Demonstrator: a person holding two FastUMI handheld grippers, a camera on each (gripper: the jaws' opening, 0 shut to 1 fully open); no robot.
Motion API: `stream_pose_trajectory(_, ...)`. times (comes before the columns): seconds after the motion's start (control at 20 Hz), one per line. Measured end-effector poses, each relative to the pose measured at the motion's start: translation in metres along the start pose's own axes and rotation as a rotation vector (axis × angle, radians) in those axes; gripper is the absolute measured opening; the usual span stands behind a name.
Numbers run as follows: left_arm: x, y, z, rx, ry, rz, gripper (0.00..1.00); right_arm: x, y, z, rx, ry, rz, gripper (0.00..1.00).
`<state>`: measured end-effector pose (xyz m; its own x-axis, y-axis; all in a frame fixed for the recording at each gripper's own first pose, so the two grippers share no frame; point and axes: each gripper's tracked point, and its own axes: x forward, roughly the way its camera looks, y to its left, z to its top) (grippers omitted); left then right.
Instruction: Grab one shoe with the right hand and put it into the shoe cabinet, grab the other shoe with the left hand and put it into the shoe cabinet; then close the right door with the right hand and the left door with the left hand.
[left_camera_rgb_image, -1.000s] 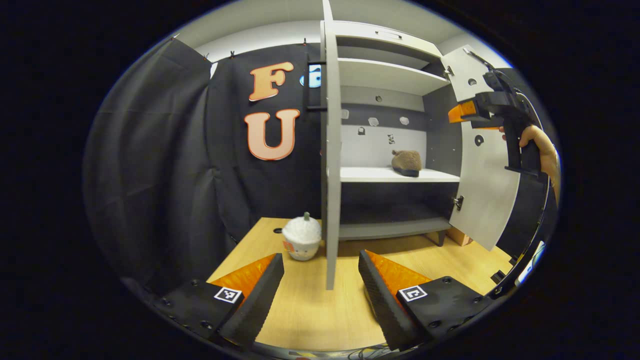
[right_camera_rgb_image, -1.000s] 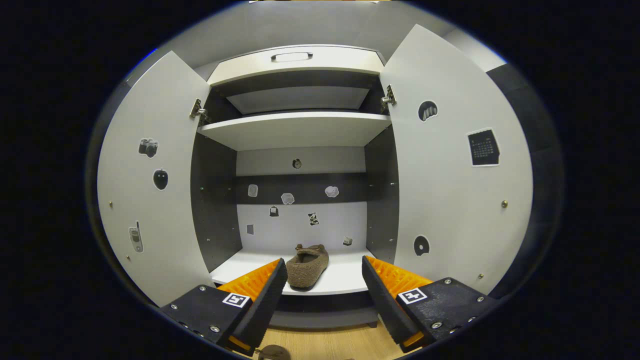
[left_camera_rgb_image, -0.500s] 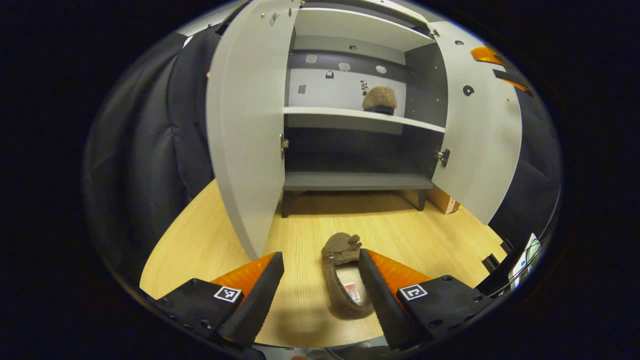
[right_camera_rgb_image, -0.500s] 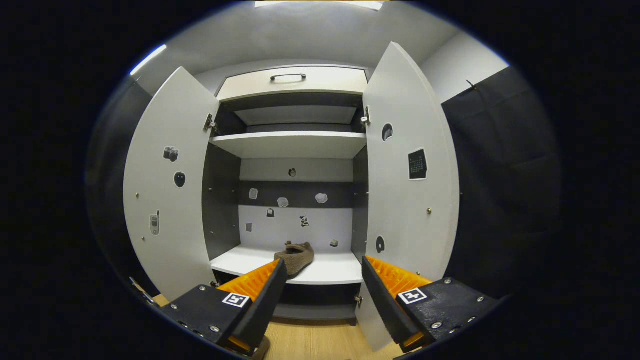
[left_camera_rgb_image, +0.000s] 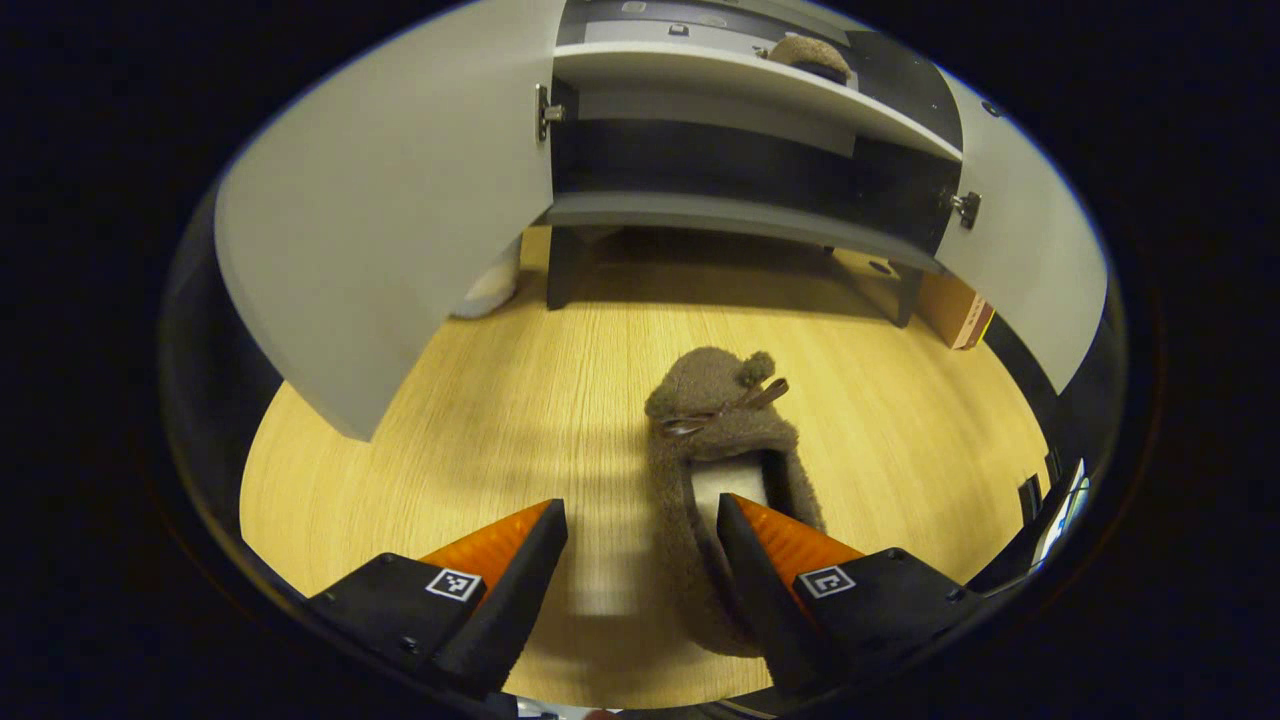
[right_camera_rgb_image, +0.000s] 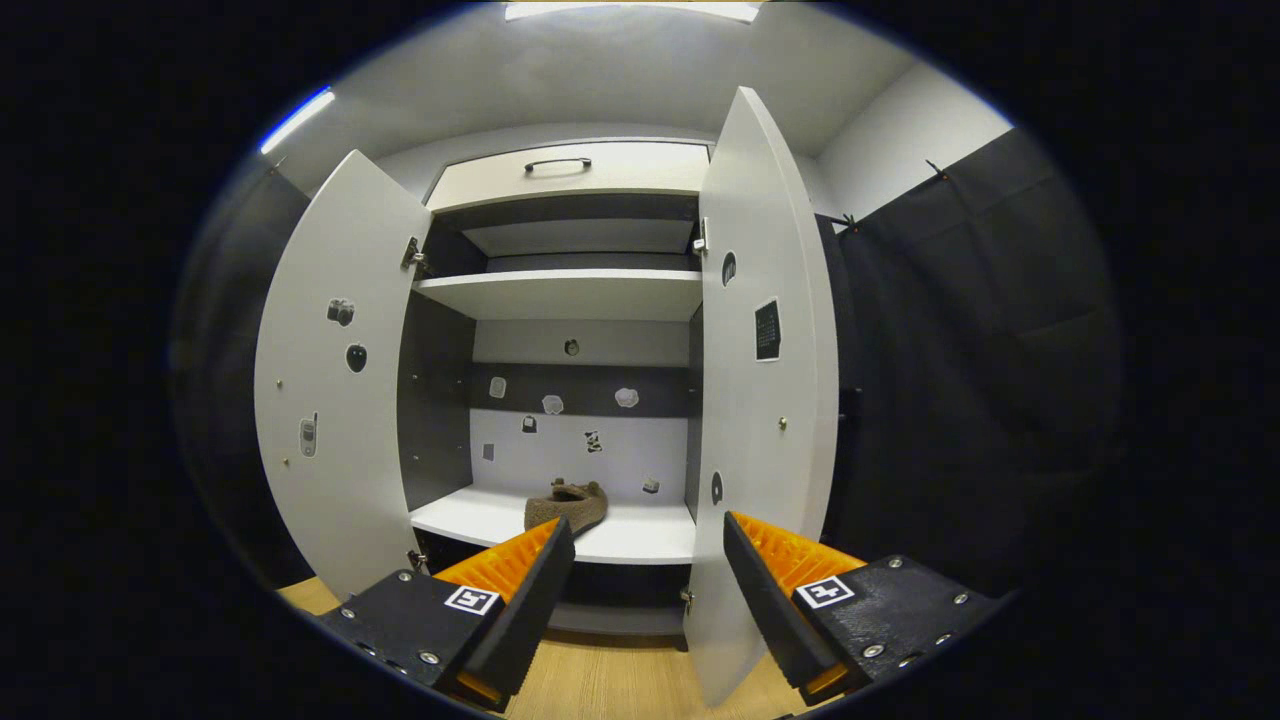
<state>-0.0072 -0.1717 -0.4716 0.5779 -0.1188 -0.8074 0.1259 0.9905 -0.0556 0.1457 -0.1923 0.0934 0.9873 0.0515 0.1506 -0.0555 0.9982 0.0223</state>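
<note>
While both doors of the grey wooden shoe cabinet (right_camera_rgb_image: 560, 170) hang open, I count two fuzzy brown slippers: one on the white shelf (right_camera_rgb_image: 566, 505), one on the near floor (left_camera_rgb_image: 712, 470) under my spread left gripper (left_camera_rgb_image: 640, 570); right gripper (right_camera_rgb_image: 645, 580) also spread, empty.

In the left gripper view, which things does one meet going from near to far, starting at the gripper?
left gripper → brown shoe on the floor → cabinet's bottom shelf → white shelf → second brown shoe on that shelf.

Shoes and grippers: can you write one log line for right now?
left gripper: open, over floor shoe | right gripper: open, facing cabinet | other shoe: on shelf | doors: open
</note>
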Motion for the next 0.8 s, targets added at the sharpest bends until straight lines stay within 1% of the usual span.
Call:
stream_pose_trajectory(0.1,0.004,-0.003,0.006,-0.040,0.027,-0.020,0.98,-0.003,-0.006,-0.002,0.002,0.002,0.000,0.92)
stream_pose_trajectory(0.2,0.004,-0.009,0.017,-0.095,0.053,-0.062,0.91,-0.005,-0.011,-0.004,0.008,0.003,0.000,0.92)
stream_pose_trajectory(0.25,0.003,-0.015,0.022,-0.120,0.067,-0.090,0.75,-0.006,-0.015,-0.004,0.014,0.001,0.000,0.92)
stream_pose_trajectory(0.3,0.001,-0.021,0.028,-0.136,0.087,-0.115,0.66,-0.008,-0.017,-0.005,0.020,0.001,0.000,0.92)
stream_pose_trajectory(0.35,-0.002,-0.020,0.038,-0.129,0.103,-0.102,0.39,-0.008,-0.019,-0.006,0.027,0.002,0.001,0.92)
stream_pose_trajectory(0.4,-0.006,-0.013,0.049,-0.103,0.117,-0.072,0.36,-0.009,-0.020,-0.007,0.033,0.004,0.004,0.92)
stream_pose_trajectory(0.45,0.001,-0.034,0.023,-0.104,0.123,-0.071,0.25,-0.010,-0.020,-0.008,0.037,0.005,0.008,0.92)
stream_pose_trajectory(0.5,0.004,-0.013,0.032,-0.109,0.123,-0.058,0.15,-0.011,-0.021,-0.009,0.038,0.005,0.010,0.92)
stream_pose_trajectory(0.55,0.000,-0.012,0.044,-0.112,0.136,-0.051,0.07,-0.011,-0.023,-0.010,0.039,0.007,0.013,0.92)
stream_pose_trajectory(0.65,-0.011,-0.006,0.057,-0.110,0.129,-0.048,0.07,-0.011,-0.022,-0.012,0.040,0.010,0.024,0.92)
stream_pose_trajectory(0.8,-0.037,-0.001,0.082,-0.071,0.107,-0.056,0.07,-0.013,-0.020,-0.008,0.047,-0.010,0.040,0.92)
